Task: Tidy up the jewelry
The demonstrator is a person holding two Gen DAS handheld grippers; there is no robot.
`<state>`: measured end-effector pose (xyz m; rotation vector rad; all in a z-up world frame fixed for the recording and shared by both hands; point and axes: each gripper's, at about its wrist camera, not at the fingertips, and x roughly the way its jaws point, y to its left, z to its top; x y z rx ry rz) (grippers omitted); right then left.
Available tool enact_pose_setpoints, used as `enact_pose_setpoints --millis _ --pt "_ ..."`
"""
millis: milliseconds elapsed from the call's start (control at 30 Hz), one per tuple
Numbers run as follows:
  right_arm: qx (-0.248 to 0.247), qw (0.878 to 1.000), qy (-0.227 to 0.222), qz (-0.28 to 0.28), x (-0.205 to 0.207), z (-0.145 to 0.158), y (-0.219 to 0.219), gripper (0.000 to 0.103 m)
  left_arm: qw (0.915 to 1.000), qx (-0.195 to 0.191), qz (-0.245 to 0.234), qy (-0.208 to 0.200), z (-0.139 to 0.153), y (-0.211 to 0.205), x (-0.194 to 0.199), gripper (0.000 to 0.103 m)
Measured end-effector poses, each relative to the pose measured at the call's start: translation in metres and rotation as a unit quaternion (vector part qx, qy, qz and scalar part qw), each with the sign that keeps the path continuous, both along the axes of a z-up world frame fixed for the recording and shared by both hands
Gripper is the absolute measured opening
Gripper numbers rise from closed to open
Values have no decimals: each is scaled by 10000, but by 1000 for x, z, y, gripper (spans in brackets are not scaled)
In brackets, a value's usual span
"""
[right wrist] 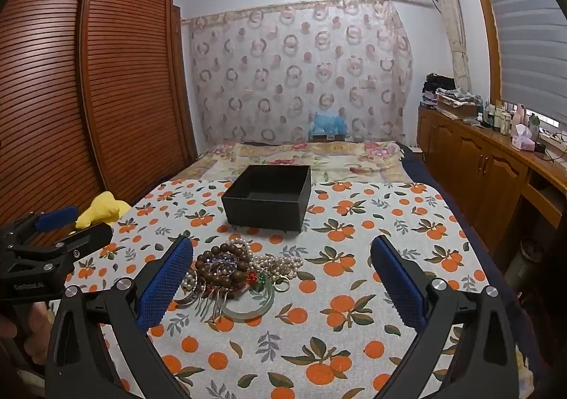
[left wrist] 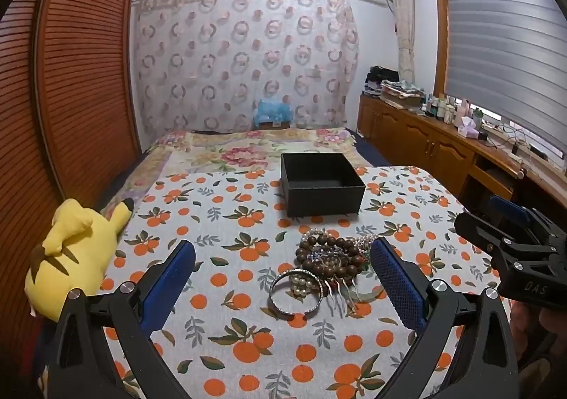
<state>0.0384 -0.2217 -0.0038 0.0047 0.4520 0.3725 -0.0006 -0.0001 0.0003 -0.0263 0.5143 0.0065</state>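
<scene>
A heap of jewelry (left wrist: 329, 260) lies on the orange-print cloth: brown wooden beads (left wrist: 319, 243), a silver bangle (left wrist: 296, 291), pearls and a metal hair comb (left wrist: 340, 292). In the right wrist view the heap (right wrist: 230, 268) also shows a pale jade bangle (right wrist: 250, 307) and white pearls (right wrist: 280, 262). An open, empty black box (left wrist: 320, 184) stands behind it, also seen in the right wrist view (right wrist: 269, 197). My left gripper (left wrist: 283, 278) is open, its fingers either side of the heap. My right gripper (right wrist: 281, 280) is open, the heap near its left finger.
A yellow plush toy (left wrist: 74, 253) lies at the table's left edge. A bed with a floral cover (left wrist: 248, 147) is behind the table. A wooden wardrobe (left wrist: 81, 80) stands left; a cabinet (left wrist: 443, 140) with bottles runs along the right.
</scene>
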Motion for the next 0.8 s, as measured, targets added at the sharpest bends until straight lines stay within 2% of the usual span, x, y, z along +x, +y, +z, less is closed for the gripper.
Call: enact_pose_setpoints --millis 800 --pt "17 10000 4 -1 -1 1 0 101 10000 -13 0 -14 0 0 0 96"
